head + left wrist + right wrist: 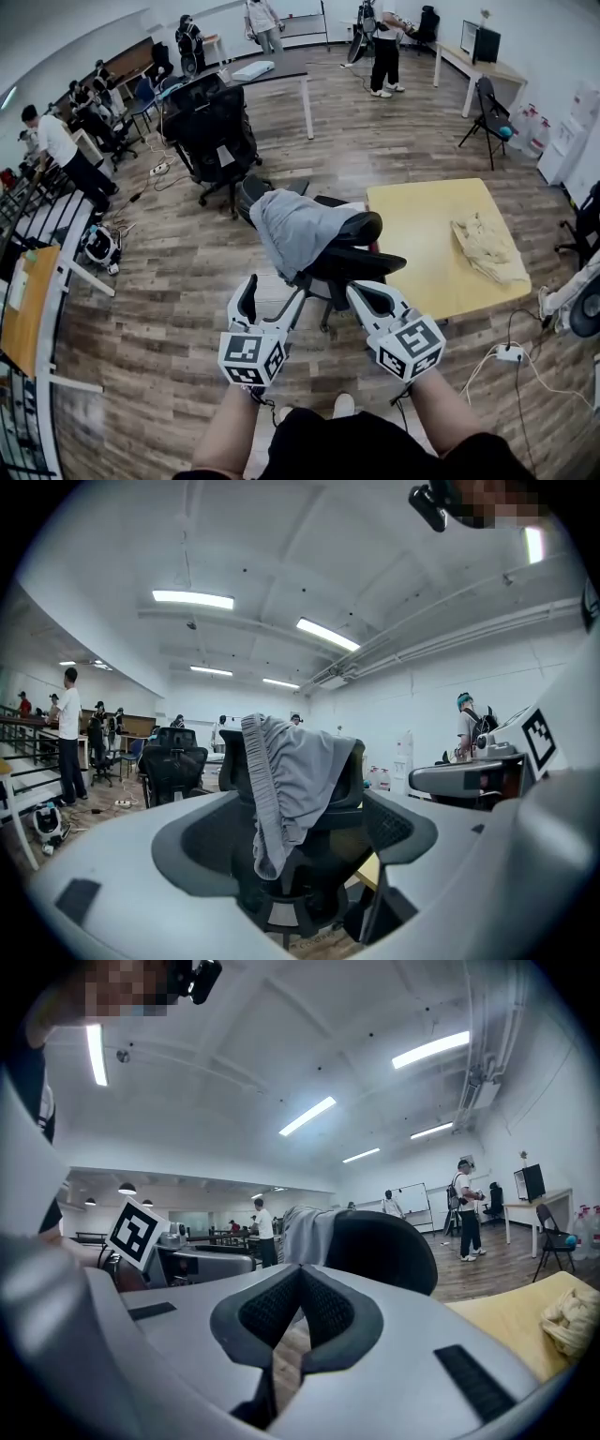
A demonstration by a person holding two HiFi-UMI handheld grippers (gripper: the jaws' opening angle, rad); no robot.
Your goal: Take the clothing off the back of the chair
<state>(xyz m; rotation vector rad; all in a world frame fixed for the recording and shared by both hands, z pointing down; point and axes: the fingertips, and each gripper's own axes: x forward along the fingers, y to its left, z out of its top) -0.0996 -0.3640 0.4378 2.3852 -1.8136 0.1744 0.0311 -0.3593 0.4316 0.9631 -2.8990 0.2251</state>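
Clothing (295, 230), grey, hangs over the back of the chair (361, 230). We hold the left hand-held gripper (274, 292) released before it, jaws wide apart. The right hand-held gripper (364, 292) is clenched on nothing.

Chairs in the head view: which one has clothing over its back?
The nearest black chair, beside the yellow table, with a grey garment draped over its backrest. The black chairs farther off carry no such garment.
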